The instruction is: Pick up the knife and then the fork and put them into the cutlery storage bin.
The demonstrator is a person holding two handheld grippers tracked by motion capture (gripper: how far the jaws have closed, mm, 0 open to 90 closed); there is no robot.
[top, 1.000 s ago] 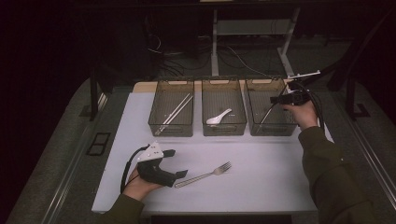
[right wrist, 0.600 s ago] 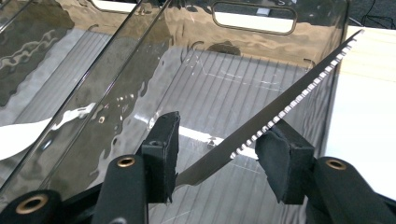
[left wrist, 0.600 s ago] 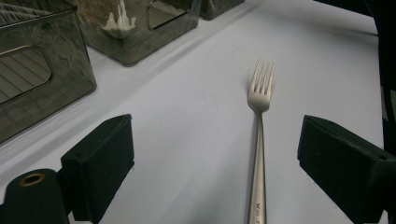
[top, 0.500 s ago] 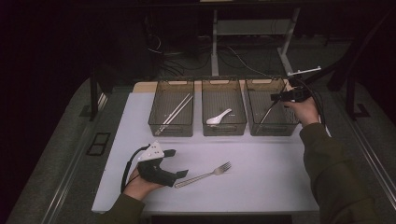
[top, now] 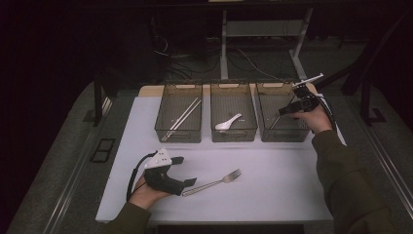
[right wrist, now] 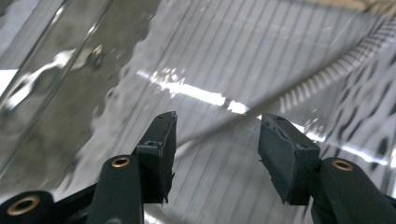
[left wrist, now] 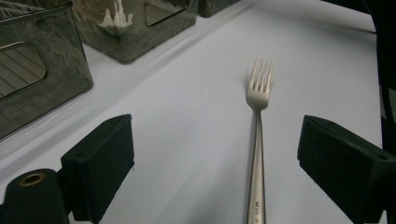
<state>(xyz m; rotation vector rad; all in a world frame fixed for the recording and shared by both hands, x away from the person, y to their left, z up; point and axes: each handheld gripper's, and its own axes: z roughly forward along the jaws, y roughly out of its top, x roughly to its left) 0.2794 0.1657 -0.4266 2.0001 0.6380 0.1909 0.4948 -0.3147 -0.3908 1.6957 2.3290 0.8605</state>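
Note:
A silver fork (top: 214, 183) lies on the white table, tines pointing to the right. In the left gripper view the fork (left wrist: 258, 140) runs lengthwise between the jaws, nearer the right one. My left gripper (top: 185, 170) (left wrist: 215, 172) is open at the handle end and touches nothing. My right gripper (top: 285, 111) (right wrist: 215, 149) is open over the right-hand bin (top: 284, 134). A thin metal utensil (right wrist: 280, 100) lies blurred on that bin's ribbed floor, just beyond the jaws.
Three smoky clear bins stand in a row at the back. The left bin (top: 178, 136) holds chopsticks (top: 181, 119) and the middle bin (top: 234, 136) a white spoon (top: 227, 123). A bare white mat (top: 282, 185) stretches in front of them. Dark floor surrounds the table.
My right gripper has shifted slightly left and down over the right bin. The left gripper and the fork have stayed where they were.

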